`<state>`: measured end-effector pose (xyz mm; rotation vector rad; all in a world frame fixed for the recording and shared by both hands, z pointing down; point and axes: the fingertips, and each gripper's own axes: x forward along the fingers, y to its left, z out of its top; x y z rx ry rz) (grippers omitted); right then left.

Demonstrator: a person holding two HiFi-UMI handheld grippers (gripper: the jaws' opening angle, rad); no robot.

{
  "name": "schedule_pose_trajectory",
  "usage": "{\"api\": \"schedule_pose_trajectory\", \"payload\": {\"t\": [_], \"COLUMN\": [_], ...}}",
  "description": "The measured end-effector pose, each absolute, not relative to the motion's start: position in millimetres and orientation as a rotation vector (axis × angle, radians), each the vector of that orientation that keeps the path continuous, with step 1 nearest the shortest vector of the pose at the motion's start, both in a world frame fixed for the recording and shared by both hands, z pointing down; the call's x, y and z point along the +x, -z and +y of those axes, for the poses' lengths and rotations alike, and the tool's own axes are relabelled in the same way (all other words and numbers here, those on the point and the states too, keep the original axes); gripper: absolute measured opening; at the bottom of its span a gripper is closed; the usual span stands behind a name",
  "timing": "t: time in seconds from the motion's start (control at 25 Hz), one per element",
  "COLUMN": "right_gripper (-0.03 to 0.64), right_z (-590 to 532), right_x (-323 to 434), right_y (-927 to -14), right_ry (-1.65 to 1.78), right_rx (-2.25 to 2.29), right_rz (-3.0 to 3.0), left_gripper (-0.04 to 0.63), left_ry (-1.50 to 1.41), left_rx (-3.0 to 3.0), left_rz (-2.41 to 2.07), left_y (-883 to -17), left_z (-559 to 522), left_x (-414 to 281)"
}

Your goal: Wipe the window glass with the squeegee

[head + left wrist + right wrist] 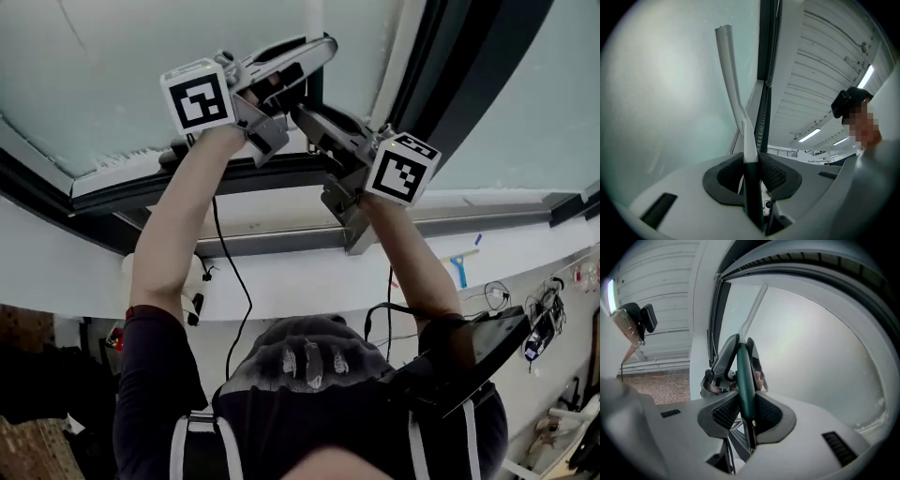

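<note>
Both grippers are raised against the window glass [141,66] and hold one squeegee. In the left gripper view its white head [729,70] rises along the pane, and its dark handle [751,187] is pinched between the ribbed pads of the left gripper [751,161]. My right gripper [743,401] is shut on the dark green handle [744,376] further back, with the left gripper's jaws just beyond it. In the head view the left gripper [309,56] sits above the right gripper [314,122], and the squeegee is mostly hidden between them.
A dark window frame [281,173] runs below the pane, with a white sill [281,272] under it. A small blue tool [459,267] and cables [544,309] lie on the sill at right. A dark post [766,56] splits the panes.
</note>
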<state>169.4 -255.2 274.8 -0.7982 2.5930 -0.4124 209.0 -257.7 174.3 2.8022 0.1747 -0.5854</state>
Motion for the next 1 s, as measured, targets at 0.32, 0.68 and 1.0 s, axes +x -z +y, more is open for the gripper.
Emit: {"api": "schedule_pose_trajectory", "payload": {"t": [0.32,0.68,1.0], "right_gripper": [0.091,0.091,0.091], "right_z": [-256.4,-256.3,-257.9], "right_x": [168.2,169.9,171.2], "right_y": [-278.6,-283.2,-297.8], "right_ry": [0.489,0.568,0.641], "right_rx": [-0.801,-0.813,-0.819], "right_rz": [2.564,2.549,2.538], "left_gripper": [0.101,0.101,0.101], "left_ry": [0.472,0.453,0.435], "left_rx": [2.824,2.763,2.722], "left_rz": [0.059,0.056,0.031], "left_y": [-187.1,-193.2,-209.3], "left_z": [-273.7,-278.9,-284.6], "left_x": [208.3,210.7,213.2]}}
